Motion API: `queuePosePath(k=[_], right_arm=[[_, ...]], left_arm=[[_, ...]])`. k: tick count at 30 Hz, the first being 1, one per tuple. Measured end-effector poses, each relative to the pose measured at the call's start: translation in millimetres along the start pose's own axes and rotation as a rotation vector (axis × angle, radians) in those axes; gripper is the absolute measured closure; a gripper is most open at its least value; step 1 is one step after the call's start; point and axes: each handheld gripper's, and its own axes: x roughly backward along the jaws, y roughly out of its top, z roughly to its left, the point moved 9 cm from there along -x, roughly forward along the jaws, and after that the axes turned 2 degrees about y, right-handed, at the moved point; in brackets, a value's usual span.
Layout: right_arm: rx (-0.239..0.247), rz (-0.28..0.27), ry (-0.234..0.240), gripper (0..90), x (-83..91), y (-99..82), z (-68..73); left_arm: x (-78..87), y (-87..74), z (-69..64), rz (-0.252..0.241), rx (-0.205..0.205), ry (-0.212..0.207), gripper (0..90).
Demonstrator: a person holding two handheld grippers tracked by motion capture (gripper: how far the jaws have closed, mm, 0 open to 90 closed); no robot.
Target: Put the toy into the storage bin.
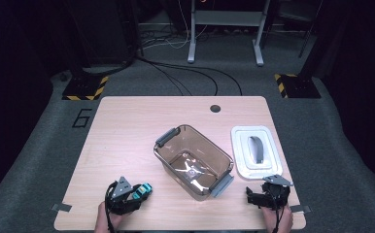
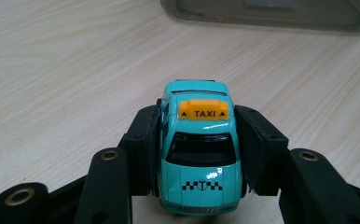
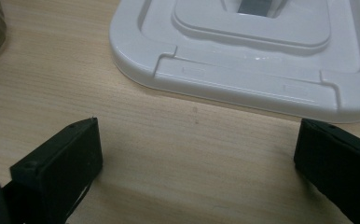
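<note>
A small turquoise toy taxi (image 2: 199,154) with an orange TAXI roof sign stands on the wooden table (image 1: 127,131). My left gripper (image 2: 197,140) is shut on its two sides, near the table's front left (image 1: 136,193). The clear brownish plastic box (image 1: 194,159) with grey latches stands empty in the middle, to the right of the taxi (image 1: 143,190). Its white lid (image 1: 255,150) with a grey handle lies flat to the right of it. My right gripper (image 3: 197,149) rests at the front right (image 1: 268,194), open, just short of the lid's near edge (image 3: 243,84), with bare table between its jaws.
The box's near wall (image 2: 266,14) shows a short way past the taxi. A dark round hole (image 1: 215,108) sits near the table's far edge. Beyond the table are floor cables and stand legs (image 1: 193,43).
</note>
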Motion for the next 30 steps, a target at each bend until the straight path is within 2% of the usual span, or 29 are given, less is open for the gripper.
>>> queuePosePath(k=[3,13,15,30], right_arm=[[-0.001,0.0,0.0,0.3,0.0,0.0,0.0],[0.0,0.0,0.0,0.3,0.0,0.0,0.0],[-0.001,0.0,0.0,0.3,0.0,0.0,0.0],[0.006,-0.001,0.002,0.1,-0.5,0.4,-0.3]], left_arm=[[1.3,0.0,-0.3,0.0,-0.005,-0.01,52.7],[6.8,5.2,0.6,-0.012,-0.018,-0.003,52.7],[7.8,6.7,0.9,-0.016,-0.007,-0.002,52.7],[17.8,25.4,10.2,-0.032,-0.012,0.008,52.7]])
